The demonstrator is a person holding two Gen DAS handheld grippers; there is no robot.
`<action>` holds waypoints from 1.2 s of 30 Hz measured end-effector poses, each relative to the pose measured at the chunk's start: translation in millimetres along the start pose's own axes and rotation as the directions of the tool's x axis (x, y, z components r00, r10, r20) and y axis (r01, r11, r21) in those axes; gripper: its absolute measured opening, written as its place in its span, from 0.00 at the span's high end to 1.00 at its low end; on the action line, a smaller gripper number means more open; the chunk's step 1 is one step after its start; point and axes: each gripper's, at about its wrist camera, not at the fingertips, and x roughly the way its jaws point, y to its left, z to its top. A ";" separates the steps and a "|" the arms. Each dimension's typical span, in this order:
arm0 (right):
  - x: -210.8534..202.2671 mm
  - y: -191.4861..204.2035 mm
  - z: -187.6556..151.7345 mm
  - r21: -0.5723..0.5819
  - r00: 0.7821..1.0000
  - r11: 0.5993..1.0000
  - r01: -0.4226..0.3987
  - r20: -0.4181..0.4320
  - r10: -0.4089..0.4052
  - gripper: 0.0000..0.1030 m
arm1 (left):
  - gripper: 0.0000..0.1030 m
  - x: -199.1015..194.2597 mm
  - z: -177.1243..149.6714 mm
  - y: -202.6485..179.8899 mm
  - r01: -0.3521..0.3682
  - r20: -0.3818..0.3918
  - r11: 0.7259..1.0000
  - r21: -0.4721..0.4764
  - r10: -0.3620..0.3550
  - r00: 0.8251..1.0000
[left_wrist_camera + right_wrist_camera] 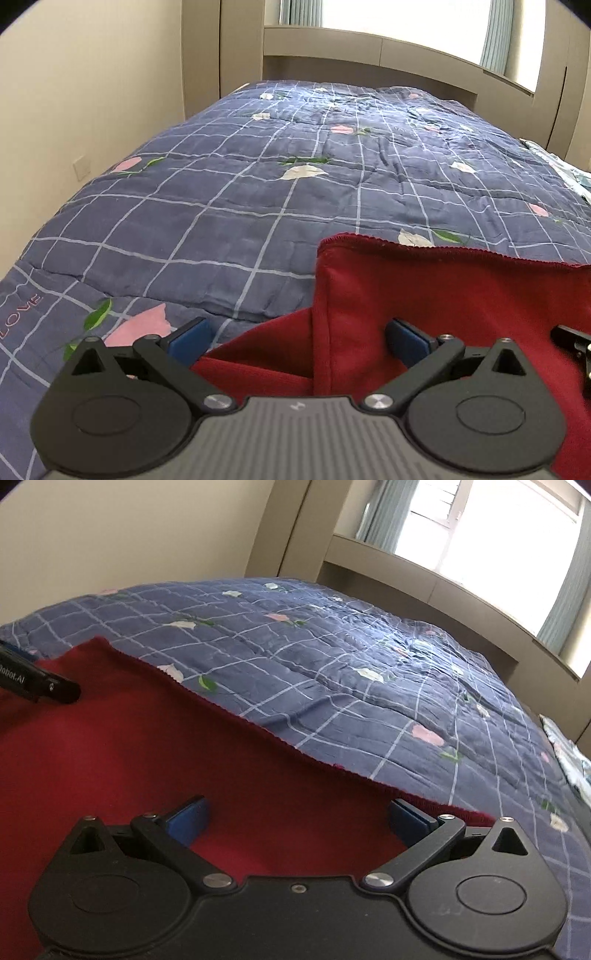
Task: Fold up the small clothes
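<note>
A blue-grey quilted bedspread (258,206) with a pale grid pattern and printed pink and white flowers with green leaves covers the bed; the word "LOVE" is printed in pink near its lower left edge. The fabric shows shallow creases. A plain cream wall (92,92) stands to the left, carrying a beige wall plate (81,167). A beige wooden headboard shelf unit (369,55) runs along the far end. Above it, a bright window (498,528) with pale blue-green curtains (380,506). A light patterned cloth (561,166) lies at the bed's right edge.
</note>
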 end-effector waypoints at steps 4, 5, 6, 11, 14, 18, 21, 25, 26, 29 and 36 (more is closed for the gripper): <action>-2.7 -1.2 -1.4 0.003 1.000 1.000 0.007 0.003 -0.008 0.01 | 0.00 -1.7 0.8 0.7 0.003 0.008 1.000 -0.003 -0.003 1.000; -4.8 -0.1 -1.2 -0.004 1.000 1.000 0.016 0.005 -0.016 0.01 | 0.00 -4.4 1.8 0.9 0.007 0.011 1.000 0.002 -0.007 1.000; -9.2 1.4 -0.8 -0.014 1.000 1.000 0.027 0.011 -0.027 0.01 | 0.00 -8.4 3.3 1.4 0.005 0.015 1.000 0.009 -0.005 1.000; -45.8 9.7 -8.6 -0.040 0.998 0.999 -0.004 0.063 0.007 0.01 | 0.00 -51.3 2.3 5.8 -0.011 0.077 1.000 -0.018 0.012 0.997; -64.6 21.2 -19.0 -0.035 0.997 0.999 0.001 0.079 0.001 0.01 | 0.00 -79.5 -5.7 10.4 0.012 0.088 0.999 -0.052 -0.007 0.996; -87.0 41.6 -37.1 -0.033 0.994 0.999 0.011 0.111 -0.007 0.01 | 0.00 -112.8 -30.1 14.2 -0.002 0.106 0.997 -0.071 0.009 0.994; -102.7 56.7 -51.2 -0.025 0.991 0.999 0.025 0.135 -0.021 0.01 | 0.00 -132.8 -54.1 17.7 -0.009 0.115 0.994 -0.105 0.021 0.993; -117.4 68.9 -62.1 -0.008 0.985 0.997 0.075 0.159 -0.073 0.01 | 0.00 -148.3 -85.0 23.9 -0.003 0.109 0.983 -0.183 0.024 0.994; -120.7 70.9 -63.9 -0.001 0.983 0.997 0.083 0.163 -0.082 0.01 | 0.00 -150.8 -91.7 24.3 -0.003 0.108 0.981 -0.195 0.025 0.994; -126.8 74.7 -69.5 0.028 0.982 0.995 0.096 0.158 -0.100 0.01 | 0.00 -156.1 -105.6 24.9 -0.003 0.113 0.977 -0.212 0.028 0.993; -138.4 82.4 -91.5 0.095 0.979 0.989 0.118 0.158 -0.131 0.01 | 0.00 -149.2 -133.3 26.2 0.037 0.096 0.962 -0.269 -0.012 0.995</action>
